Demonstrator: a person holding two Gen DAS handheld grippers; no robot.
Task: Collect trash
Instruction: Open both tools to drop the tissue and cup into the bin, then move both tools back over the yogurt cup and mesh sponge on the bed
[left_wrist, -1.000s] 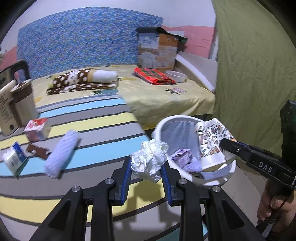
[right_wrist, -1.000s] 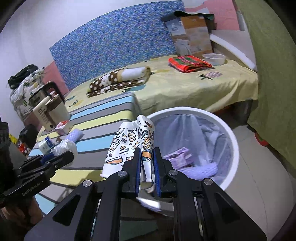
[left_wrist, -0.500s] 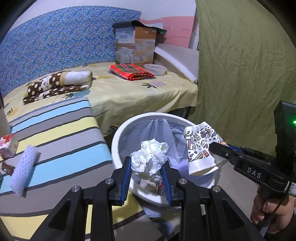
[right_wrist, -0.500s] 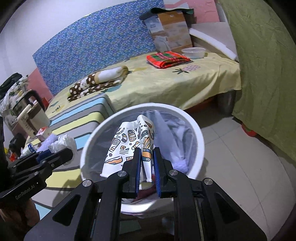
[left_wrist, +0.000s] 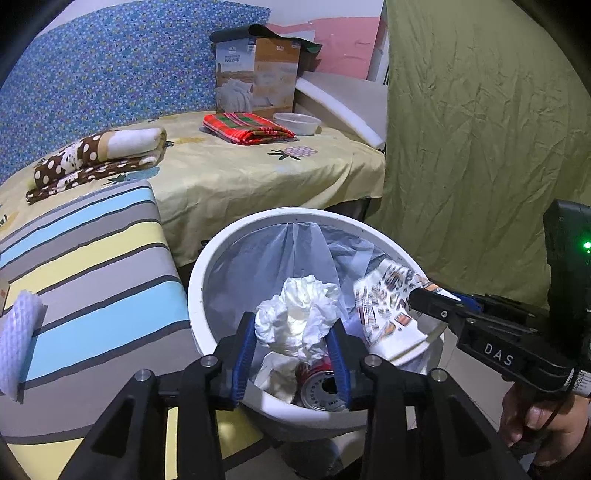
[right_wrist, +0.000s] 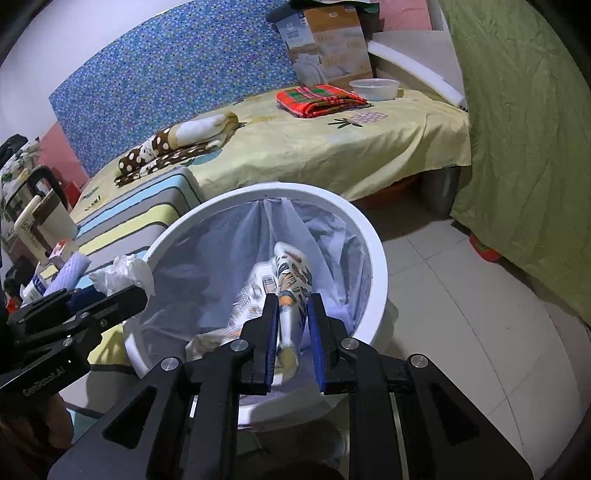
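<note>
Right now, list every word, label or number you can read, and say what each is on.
"DAS": right gripper, on its side.
"WOOL QUILT": cardboard box on the bed; smaller print unreadable.
"55": cream jug.
Left gripper: side lettering too blurred.
Red can in the bin: print too small.

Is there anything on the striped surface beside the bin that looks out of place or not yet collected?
Yes. A white foam net sleeve lies loose on the striped surface, left of the white bin. In the right wrist view, small cartons sit near it. They look like leftover trash, though I cannot be sure.
</note>
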